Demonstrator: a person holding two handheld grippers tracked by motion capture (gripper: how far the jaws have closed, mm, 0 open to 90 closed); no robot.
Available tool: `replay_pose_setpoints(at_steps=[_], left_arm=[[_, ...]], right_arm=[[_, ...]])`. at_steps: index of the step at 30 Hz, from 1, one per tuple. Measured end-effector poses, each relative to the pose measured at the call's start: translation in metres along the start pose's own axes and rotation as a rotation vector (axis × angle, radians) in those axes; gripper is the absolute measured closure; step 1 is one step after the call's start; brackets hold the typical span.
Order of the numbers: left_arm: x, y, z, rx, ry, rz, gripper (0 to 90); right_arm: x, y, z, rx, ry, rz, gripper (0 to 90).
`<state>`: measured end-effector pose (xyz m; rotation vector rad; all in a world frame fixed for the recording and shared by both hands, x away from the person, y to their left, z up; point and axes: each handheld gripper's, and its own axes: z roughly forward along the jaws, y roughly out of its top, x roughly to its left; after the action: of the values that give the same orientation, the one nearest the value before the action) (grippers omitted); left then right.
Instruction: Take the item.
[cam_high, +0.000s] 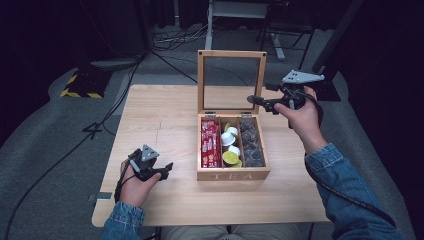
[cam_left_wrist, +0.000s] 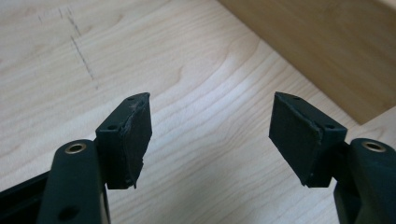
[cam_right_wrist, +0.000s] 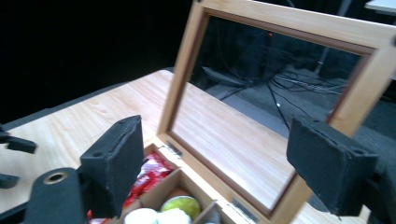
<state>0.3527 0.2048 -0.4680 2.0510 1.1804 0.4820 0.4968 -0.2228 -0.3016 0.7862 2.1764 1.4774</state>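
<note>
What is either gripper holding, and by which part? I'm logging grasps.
Nothing is held. The left gripper has open jaws over bare table; the right gripper has open jaws beside the tea box lid.

Light wooden table (cam_high: 165, 120), grey carpet floor (cam_high: 45, 150) with cables (cam_high: 170, 40), dark room

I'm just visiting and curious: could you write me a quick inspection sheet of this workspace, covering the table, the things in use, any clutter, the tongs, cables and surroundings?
Surface: light wooden table, faint pencil marks, otherwise tidy.
Job's things: wooden tea box marked TEA, its glass lid standing upright and open. Left compartment holds red sachets, middle one white and green capsules, right one dark bags.
Clutter: nothing seen.
Tongs: left tongs rest low by the box, open, nothing between them. Right tongs are in the air beside the lid's right edge, open, holding nothing.
Cables: a black cable trails from the right tongs; more lie on the floor.
Surroundings: grey carpet, dark room, table legs behind.
</note>
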Motion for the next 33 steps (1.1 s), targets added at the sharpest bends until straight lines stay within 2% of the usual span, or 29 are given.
replay_pose_setpoints(at_steps=[4, 5, 7, 9, 11, 14, 17, 23, 26, 33], left_arm=[[0.001, -0.005, -0.001, 0.013, 0.008, -0.007, 29.8], [0.001, -0.006, -0.001, 0.017, 0.009, -0.005, 29.8], [0.001, -0.008, -0.001, 0.014, 0.01, -0.007, 29.8], [0.0, -0.011, -0.002, 0.02, 0.017, -0.01, 29.8], [0.0, -0.015, -0.001, 0.026, 0.019, -0.012, 29.9], [0.0, -0.019, 0.001, 0.036, 0.024, -0.009, 30.0], [-0.001, -0.024, 0.003, 0.045, 0.031, -0.013, 30.0], [0.003, -0.028, 0.005, 0.039, 0.047, -0.016, 29.8], [0.004, -0.03, 0.007, 0.041, 0.05, -0.02, 29.5], [0.006, -0.031, 0.012, 0.043, 0.047, -0.01, 27.9]], right_arm=[[0.014, -0.002, 0.0, -0.025, 0.031, -0.033, 27.7], [0.019, -0.002, 0.0, -0.023, 0.053, -0.032, 30.2], [0.024, -0.004, 0.001, -0.012, 0.072, -0.03, 34.7], [0.032, -0.005, 0.003, 0.022, 0.088, -0.038, 39.5], [0.039, -0.007, 0.006, 0.027, 0.105, -0.042, 44.0], [0.048, -0.011, 0.011, 0.047, 0.127, -0.045, 44.7], [0.057, -0.013, 0.016, 0.06, 0.129, -0.062, 45.9], [0.072, -0.018, 0.028, 0.075, 0.161, -0.068, 45.2], [0.078, -0.022, 0.033, 0.109, 0.164, -0.048, 44.6], [0.094, -0.032, 0.046, 0.165, 0.161, -0.068, 43.8]])
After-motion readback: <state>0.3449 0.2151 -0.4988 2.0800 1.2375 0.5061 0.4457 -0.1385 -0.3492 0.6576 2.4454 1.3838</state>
